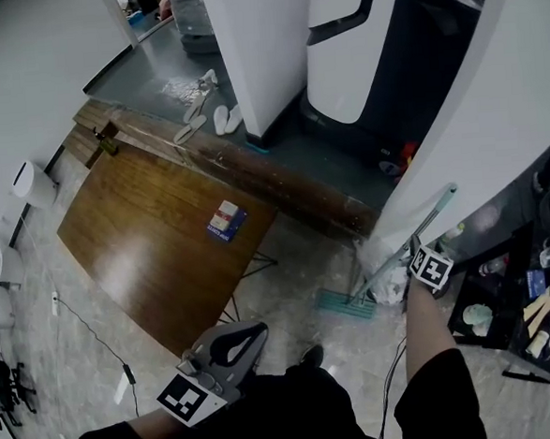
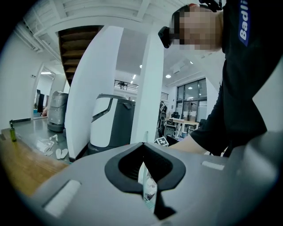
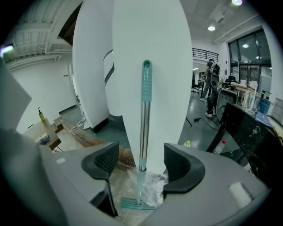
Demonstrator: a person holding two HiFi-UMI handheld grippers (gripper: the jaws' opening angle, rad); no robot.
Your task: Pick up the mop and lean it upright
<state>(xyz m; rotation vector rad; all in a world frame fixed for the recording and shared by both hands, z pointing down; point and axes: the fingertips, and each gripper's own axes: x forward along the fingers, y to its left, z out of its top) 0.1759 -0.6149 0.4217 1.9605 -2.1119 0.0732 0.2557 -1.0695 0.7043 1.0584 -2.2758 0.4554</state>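
The mop stands nearly upright, its handle (image 3: 143, 128) leaning on the white pillar (image 3: 152, 66). Its teal grip (image 3: 146, 81) is at the top and its teal head (image 3: 132, 204) rests on the floor. In the head view the handle (image 1: 417, 234) slants up from the mop head (image 1: 345, 304) to the pillar. My right gripper (image 3: 141, 161) is open, with a jaw on each side of the handle and neither pad touching it. Held low by my body, my left gripper (image 2: 142, 144) is shut on nothing.
A crumpled clear plastic bag (image 1: 388, 288) lies at the mop's foot. A wooden table (image 1: 154, 232) with a small book (image 1: 225, 220) stands to the left. A dark shelf (image 1: 535, 308) of small items is to the right. A worn wooden step (image 1: 253, 173) crosses behind.
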